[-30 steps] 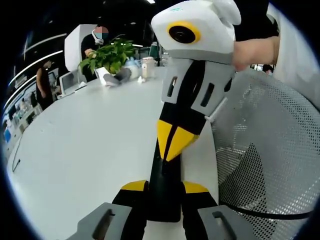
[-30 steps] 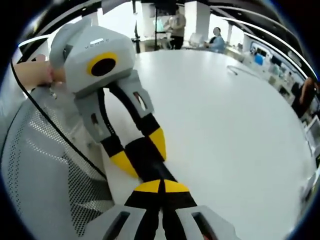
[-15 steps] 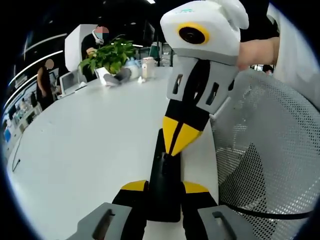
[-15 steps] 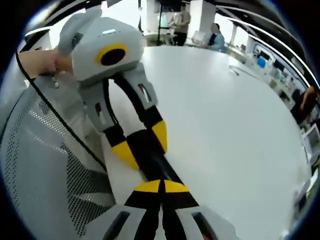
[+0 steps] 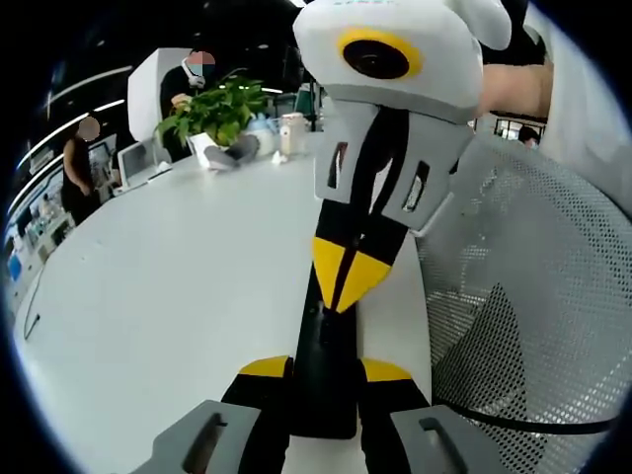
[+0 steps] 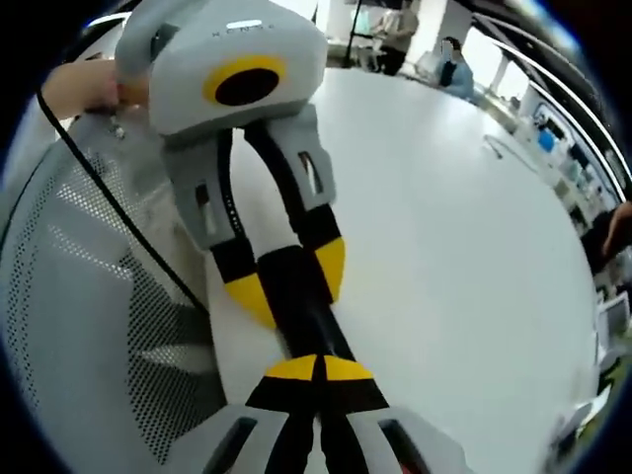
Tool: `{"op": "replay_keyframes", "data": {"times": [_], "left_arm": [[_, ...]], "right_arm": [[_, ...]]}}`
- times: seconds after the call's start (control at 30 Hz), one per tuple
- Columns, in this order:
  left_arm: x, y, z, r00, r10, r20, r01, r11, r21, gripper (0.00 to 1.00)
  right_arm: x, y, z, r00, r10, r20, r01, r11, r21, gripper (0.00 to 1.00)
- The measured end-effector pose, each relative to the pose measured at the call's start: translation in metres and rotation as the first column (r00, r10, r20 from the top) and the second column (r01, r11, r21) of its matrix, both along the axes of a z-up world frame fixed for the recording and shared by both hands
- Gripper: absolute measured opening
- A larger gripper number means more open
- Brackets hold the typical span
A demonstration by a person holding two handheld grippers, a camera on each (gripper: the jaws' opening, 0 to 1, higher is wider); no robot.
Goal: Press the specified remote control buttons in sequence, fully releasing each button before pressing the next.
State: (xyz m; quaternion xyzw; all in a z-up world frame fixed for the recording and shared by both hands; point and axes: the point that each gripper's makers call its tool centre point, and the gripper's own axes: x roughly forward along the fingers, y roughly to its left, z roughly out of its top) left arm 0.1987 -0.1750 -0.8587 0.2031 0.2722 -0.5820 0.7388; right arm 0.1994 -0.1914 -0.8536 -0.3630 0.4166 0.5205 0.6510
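Because button pressing needs steady target, I keep black remote control clamped between jaws of left gripper, lying flat on white table close to its edge beside mesh chair. Right gripper has its jaws closed together, nothing between, yellow tips forming one blunt point for pressing. Tip sits on remote's top face; I judge press is under way, contact depth unclear. Potted plant stands at far edge.

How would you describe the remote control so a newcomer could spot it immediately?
Start at the big white table, at its edge beside the mesh chair back. The remote control is the slim black bar clamped between the left gripper's yellow-tipped jaws, with the right gripper's shut tips touching it.
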Motion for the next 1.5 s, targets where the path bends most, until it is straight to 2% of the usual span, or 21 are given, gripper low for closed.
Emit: {"op": "replay_keyframes", "data": {"times": [0.2,0.27,0.7,0.83,0.93,1.1,1.3,1.5], "left_arm": [[0.0003,0.0001,0.0003,1.000,-0.001,0.000,0.001,1.000,0.001,0.25],[0.0005,0.0000,0.0000,1.000,-0.001,0.000,0.001,1.000,0.001,0.25],[0.0000,-0.0005,-0.0001,1.000,-0.001,0.001,0.001,1.000,0.002,0.25],[-0.0001,-0.0003,0.0001,1.000,-0.002,0.000,0.002,1.000,0.004,0.25],[-0.0001,-0.0003,0.0000,1.000,-0.003,0.001,0.003,1.000,0.006,0.25],[-0.0001,-0.0003,-0.0002,1.000,-0.004,-0.001,0.004,1.000,0.008,0.25],[-0.0004,-0.0006,0.0002,1.000,-0.005,-0.001,0.005,1.000,0.010,0.25],[-0.0003,-0.0005,0.0004,1.000,-0.004,0.000,0.004,1.000,0.009,0.25]], "right_arm": [[-0.0005,-0.0017,-0.0005,0.999,0.025,-0.032,-0.025,1.000,-0.019,0.00],[-0.0002,-0.0022,0.0001,0.999,-0.008,-0.054,0.008,1.000,-0.003,0.00],[-0.0025,-0.0029,0.0010,0.998,-0.010,-0.063,0.012,0.999,0.033,0.00],[-0.0027,-0.0027,0.0007,0.998,0.006,-0.059,-0.004,1.000,0.031,0.00],[-0.0036,-0.0026,0.0007,0.997,0.058,-0.042,-0.056,0.998,0.030,0.00],[-0.0033,-0.0028,0.0007,0.997,0.062,-0.052,-0.059,0.997,0.044,0.00],[-0.0048,-0.0025,0.0009,0.992,0.123,-0.004,-0.123,0.992,0.034,0.00],[-0.0030,-0.0029,0.0025,0.996,0.088,-0.007,-0.087,0.995,0.048,0.00]]}}
